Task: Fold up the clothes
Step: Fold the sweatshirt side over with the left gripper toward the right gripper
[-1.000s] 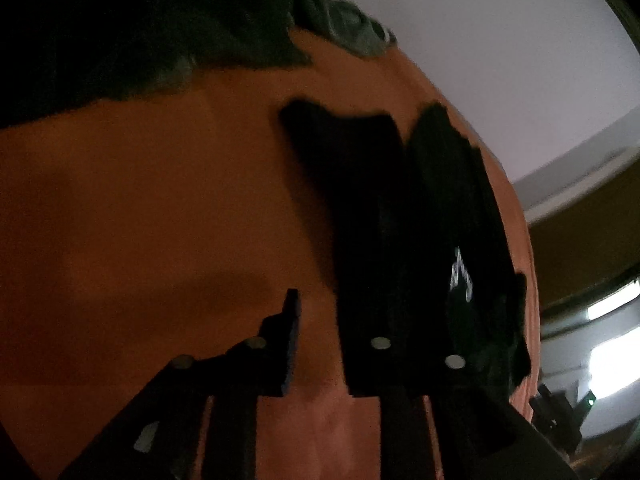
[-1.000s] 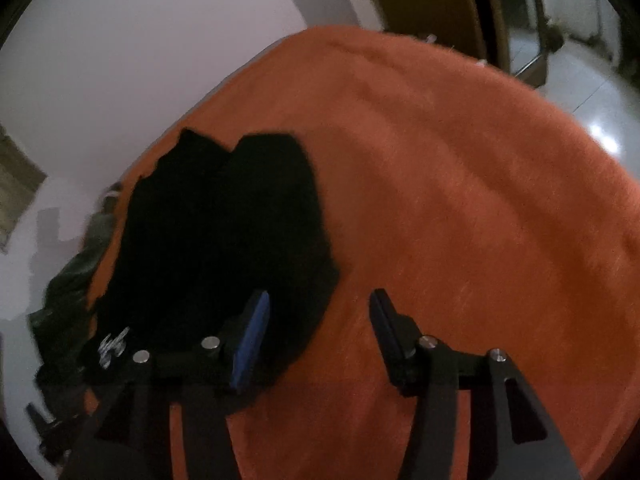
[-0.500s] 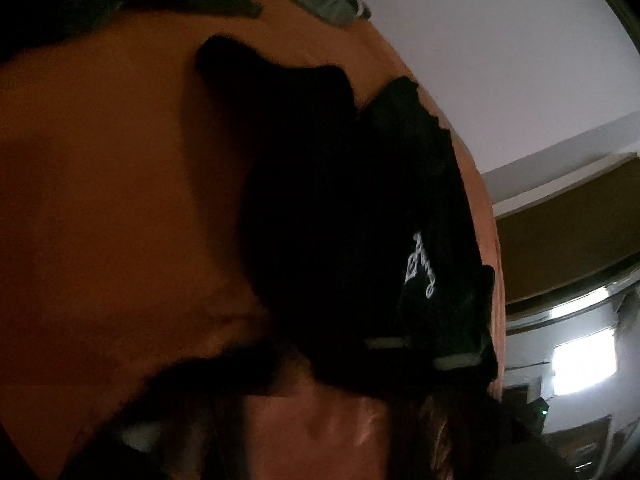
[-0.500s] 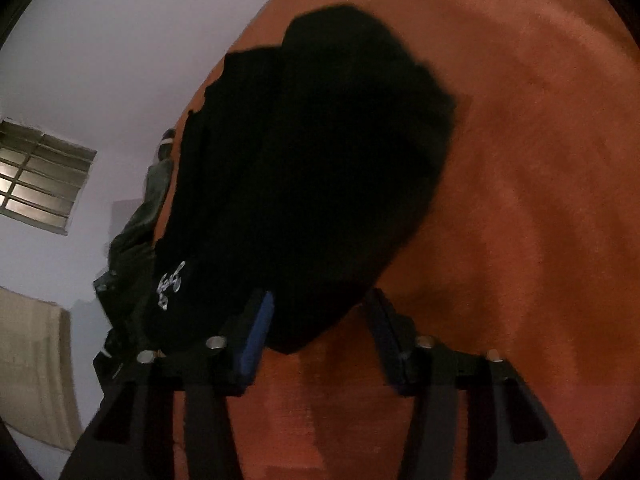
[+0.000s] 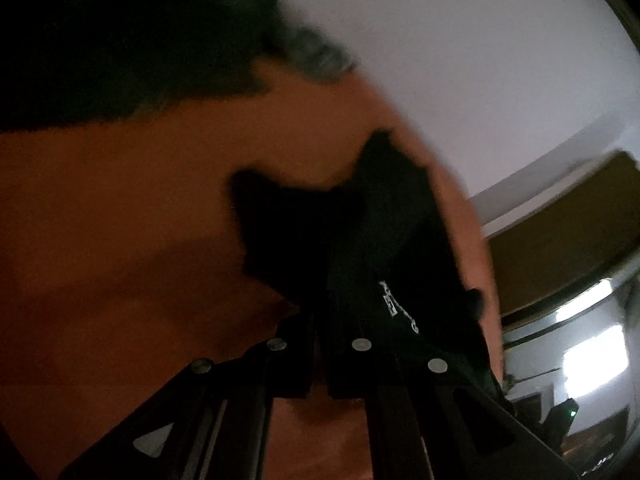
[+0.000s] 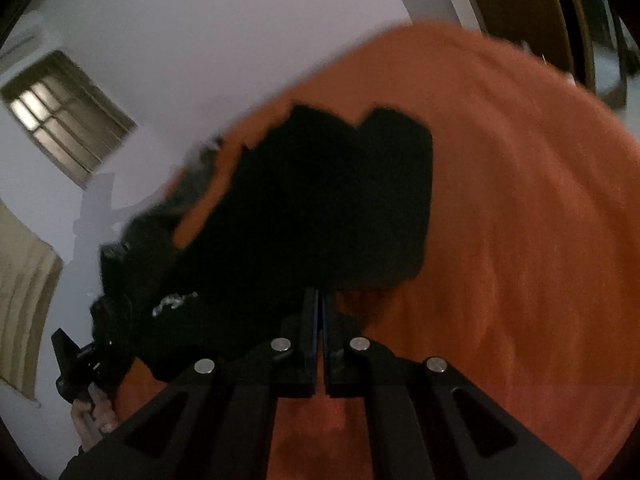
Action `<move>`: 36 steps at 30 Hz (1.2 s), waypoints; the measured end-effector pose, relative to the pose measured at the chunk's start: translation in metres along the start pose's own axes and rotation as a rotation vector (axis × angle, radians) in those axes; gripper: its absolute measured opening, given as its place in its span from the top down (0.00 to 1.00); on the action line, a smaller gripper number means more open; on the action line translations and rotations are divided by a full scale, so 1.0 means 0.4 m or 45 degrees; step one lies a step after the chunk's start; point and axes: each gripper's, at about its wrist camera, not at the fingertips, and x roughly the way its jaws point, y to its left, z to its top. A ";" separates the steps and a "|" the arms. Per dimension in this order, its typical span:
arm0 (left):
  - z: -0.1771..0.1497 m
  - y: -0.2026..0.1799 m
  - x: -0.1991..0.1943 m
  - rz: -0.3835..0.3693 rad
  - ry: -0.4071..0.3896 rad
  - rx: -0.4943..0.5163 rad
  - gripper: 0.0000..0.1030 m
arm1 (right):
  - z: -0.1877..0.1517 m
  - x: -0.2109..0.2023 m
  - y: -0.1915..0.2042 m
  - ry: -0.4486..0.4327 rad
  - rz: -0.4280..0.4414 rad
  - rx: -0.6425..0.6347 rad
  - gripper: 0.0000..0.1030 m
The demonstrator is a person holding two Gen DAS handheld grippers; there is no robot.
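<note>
Fabric, black and soft, fills the space just ahead of both pairs of jaws: a black garment (image 6: 328, 208) lies spread on an orange cover (image 6: 520, 240), its near hem drawn up to the fingertips. The right gripper (image 6: 320, 300) has its jaws pressed together with only a hairline between the pads, and the garment's near edge meets their tips, so it appears pinched there; these jaws have just been closing onto that hem. The left gripper (image 5: 320, 320) is likewise closed, its tips buried in the dark cloth at the garment's (image 5: 360, 248) near edge, though the picture is too dim to show the pads themselves.

Beyond the right jaws the garment ends in two squarish lobes with a notch between them. To the right of those jaws the orange cover (image 5: 120, 240) runs wide and bare, a fuzzy, napped surface, out to a rounded far edge below a pale wall (image 6: 200, 40). To their left the garment reaches close to the cover's edge, where a heap of dark clothes (image 6: 136, 240) lies.

White lettering (image 5: 400, 308) marks the cloth just right of the left jaws. Ahead and left of them, past open orange, a dark heap (image 5: 140, 40) lies at the far edge.
</note>
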 end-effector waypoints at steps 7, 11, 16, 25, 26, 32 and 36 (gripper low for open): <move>-0.055 0.042 0.048 0.123 0.127 0.062 0.94 | -0.061 0.121 -0.094 0.273 -0.120 0.124 0.96; -0.003 0.055 -0.043 0.103 -0.040 0.048 0.88 | -0.017 0.103 -0.125 0.289 -0.154 0.122 0.95; 0.102 0.101 -0.062 0.137 -0.110 0.008 0.64 | 0.133 0.049 -0.192 0.140 -0.223 0.107 0.76; 0.238 0.089 0.160 0.171 0.136 0.029 0.51 | 0.400 0.227 -0.272 0.092 -0.108 0.258 0.34; 0.243 0.082 0.184 0.182 0.145 0.034 0.50 | 0.412 0.251 -0.274 0.110 -0.081 0.280 0.34; 0.244 0.049 0.271 0.241 0.172 0.075 0.77 | 0.432 0.351 -0.250 0.128 -0.137 0.244 0.75; 0.240 0.035 0.203 0.258 0.016 0.065 0.97 | 0.431 0.309 -0.207 0.035 -0.275 0.106 1.00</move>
